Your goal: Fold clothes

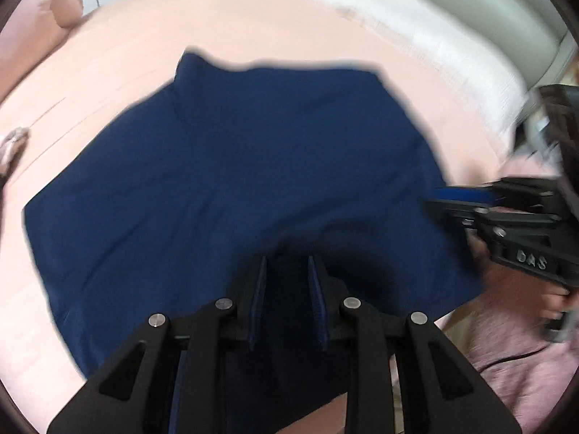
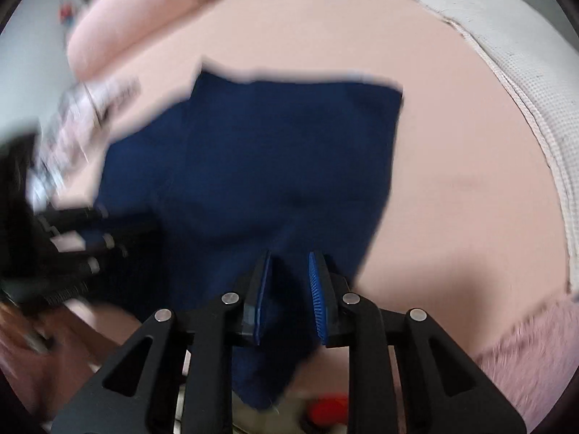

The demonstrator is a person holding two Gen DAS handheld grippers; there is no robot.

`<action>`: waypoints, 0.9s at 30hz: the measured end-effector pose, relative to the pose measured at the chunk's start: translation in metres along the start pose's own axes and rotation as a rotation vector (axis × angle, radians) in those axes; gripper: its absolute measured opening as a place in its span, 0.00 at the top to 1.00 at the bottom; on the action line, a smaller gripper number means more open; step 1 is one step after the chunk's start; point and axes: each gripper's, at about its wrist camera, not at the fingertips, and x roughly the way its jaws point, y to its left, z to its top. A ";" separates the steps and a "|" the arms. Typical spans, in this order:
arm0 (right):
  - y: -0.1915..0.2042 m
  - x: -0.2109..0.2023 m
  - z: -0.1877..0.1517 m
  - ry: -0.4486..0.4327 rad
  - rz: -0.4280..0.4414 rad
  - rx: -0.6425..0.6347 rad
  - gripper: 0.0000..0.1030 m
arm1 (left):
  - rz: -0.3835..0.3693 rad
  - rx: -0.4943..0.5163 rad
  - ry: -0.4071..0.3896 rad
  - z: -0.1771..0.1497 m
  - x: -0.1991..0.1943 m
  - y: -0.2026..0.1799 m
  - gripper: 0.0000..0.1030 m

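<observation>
A navy blue garment lies spread on a pink bed sheet, its near edge lifted. In the left wrist view my left gripper is shut on that near edge, with dark cloth filling the gap between its blue pads. My right gripper pinches the garment's right edge. In the right wrist view the garment runs up between the pads of my right gripper, shut on it, and a flap hangs below. My left gripper shows blurred at the left edge of the cloth.
A pink pillow lies at the far left of the bed. A white textured blanket borders the far right. Fuzzy pink fabric sits near right. A patterned item lies left; a red object lies below.
</observation>
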 end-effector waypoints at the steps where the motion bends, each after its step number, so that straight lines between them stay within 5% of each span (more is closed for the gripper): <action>1: 0.002 0.001 -0.005 0.013 -0.034 0.011 0.82 | 0.013 -0.004 -0.009 -0.001 -0.004 -0.003 0.74; 3: -0.002 -0.015 -0.010 -0.002 -0.021 0.112 0.79 | -0.039 -0.048 -0.092 -0.008 -0.035 -0.004 0.73; 7: 0.011 -0.032 -0.023 -0.062 0.095 0.131 0.75 | -0.006 -0.080 -0.083 -0.029 -0.046 -0.009 0.72; 11: 0.008 -0.005 -0.023 0.060 0.056 0.095 0.80 | 0.072 -0.146 0.064 -0.062 -0.026 0.008 0.72; 14: 0.005 -0.021 -0.026 0.007 0.041 0.148 0.76 | -0.004 -0.241 -0.003 -0.070 -0.043 0.012 0.71; 17: -0.003 -0.022 -0.034 0.000 0.075 0.225 0.60 | 0.001 -0.319 -0.014 -0.082 -0.050 0.028 0.70; 20: -0.015 -0.019 -0.033 0.025 0.099 0.257 0.59 | 0.032 -0.347 0.062 -0.090 -0.030 0.037 0.70; 27: -0.028 -0.022 -0.022 0.047 0.211 0.260 0.60 | -0.018 -0.407 -0.011 -0.098 -0.043 0.039 0.70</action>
